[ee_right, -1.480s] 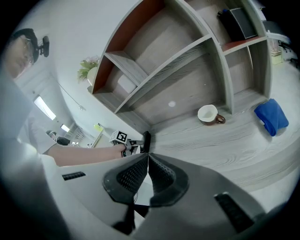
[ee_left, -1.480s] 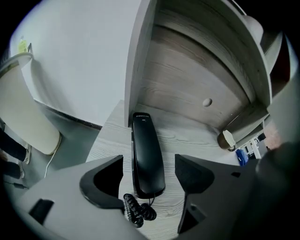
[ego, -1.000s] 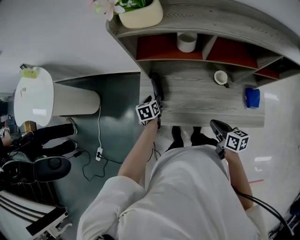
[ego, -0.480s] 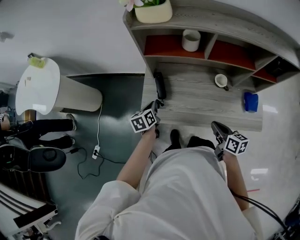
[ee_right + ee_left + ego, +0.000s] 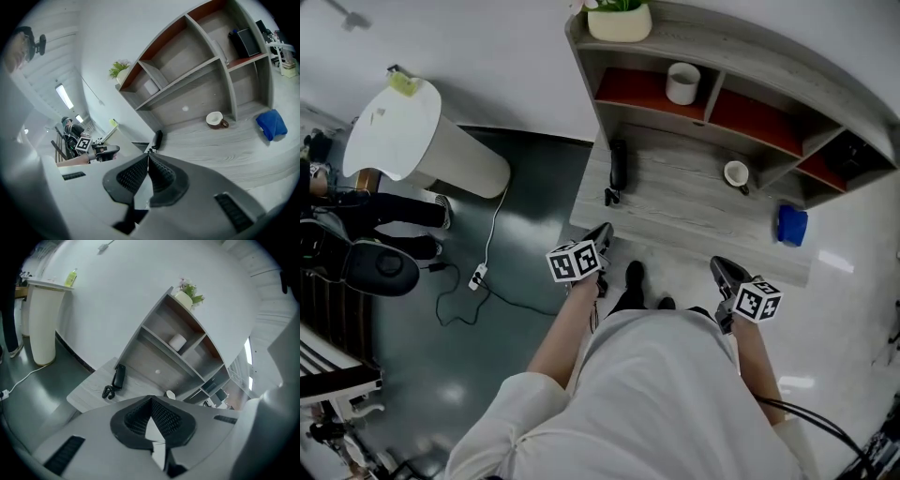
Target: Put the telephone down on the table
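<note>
On the table [image 5: 703, 202], close to its left end, the telephone [image 5: 619, 164] is seen lying flat, its long axis running from back toward the front edge. It is found straight ahead of the left gripper [image 5: 603, 232], the nearer one, whose jaws are pressed together on nothing; the right gripper [image 5: 721, 269], likewise closed and empty, is held well apart from it.

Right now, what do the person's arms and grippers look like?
The left gripper and right gripper each have ribbed black pads and a white cube with black square markers. Sleeves are white. A black cable runs behind the right arm.
</note>
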Demonstrator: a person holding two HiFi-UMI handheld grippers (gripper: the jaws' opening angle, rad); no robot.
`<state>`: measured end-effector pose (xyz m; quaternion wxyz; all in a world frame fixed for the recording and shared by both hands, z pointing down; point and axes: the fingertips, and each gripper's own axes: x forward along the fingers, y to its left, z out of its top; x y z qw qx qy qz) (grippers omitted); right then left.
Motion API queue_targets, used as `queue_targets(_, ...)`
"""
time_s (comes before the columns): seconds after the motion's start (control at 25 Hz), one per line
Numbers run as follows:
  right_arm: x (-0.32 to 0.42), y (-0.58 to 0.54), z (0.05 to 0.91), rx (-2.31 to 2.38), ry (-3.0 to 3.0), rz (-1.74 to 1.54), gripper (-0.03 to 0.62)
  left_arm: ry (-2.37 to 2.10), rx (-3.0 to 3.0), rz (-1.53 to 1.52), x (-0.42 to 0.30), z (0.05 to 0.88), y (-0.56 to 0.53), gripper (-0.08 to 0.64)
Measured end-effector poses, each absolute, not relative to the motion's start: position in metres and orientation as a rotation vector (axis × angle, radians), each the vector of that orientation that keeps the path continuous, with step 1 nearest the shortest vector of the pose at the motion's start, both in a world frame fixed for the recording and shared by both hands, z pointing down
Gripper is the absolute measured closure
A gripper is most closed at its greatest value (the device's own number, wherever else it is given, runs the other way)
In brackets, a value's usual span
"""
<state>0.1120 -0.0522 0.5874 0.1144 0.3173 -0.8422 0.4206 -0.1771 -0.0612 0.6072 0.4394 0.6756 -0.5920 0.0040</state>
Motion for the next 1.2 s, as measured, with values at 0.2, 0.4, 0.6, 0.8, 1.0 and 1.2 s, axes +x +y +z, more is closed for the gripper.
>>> queue_targets(0.2, 0.140, -0.025, 0.589, 0.880, -2.482, 1.241, 0.575, -1.444, 1.664, -0.049, -0.142, 0.597, -0.012, 0.552)
queue_targets(0.4, 0.154, 0.006, 0.605, 0.789, -2.484, 1.207, 0.575, -1.451, 1.706, -0.028, -0.112, 0.595, 0.027, 0.552)
queue_targets(0.6, 0.156, 0.027, 0.607, 0.689, -2.512, 1.158, 0.575, -1.432, 1.699, -0.047, -0.090, 0.588, 0.059, 0.551)
queue_targets(0.8, 0.146, 0.037, 0.605, 0.687, -2.542, 1.164, 0.575, -1.407, 1.731, -0.029, -0.085, 0.577, 0.078, 0.551)
queue_targets(1.0, 0.129, 0.042, 0.598, 0.693, -2.572, 1.153, 0.575, -1.393, 1.745, -0.001, -0.092, 0.581, 0.088, 0.551)
queue_targets(1.2, 0.112, 0.052, 0.590, 0.729, -2.584, 1.175, 0.575, -1.380, 1.743, -0.013, -0.107, 0.582, 0.103, 0.551)
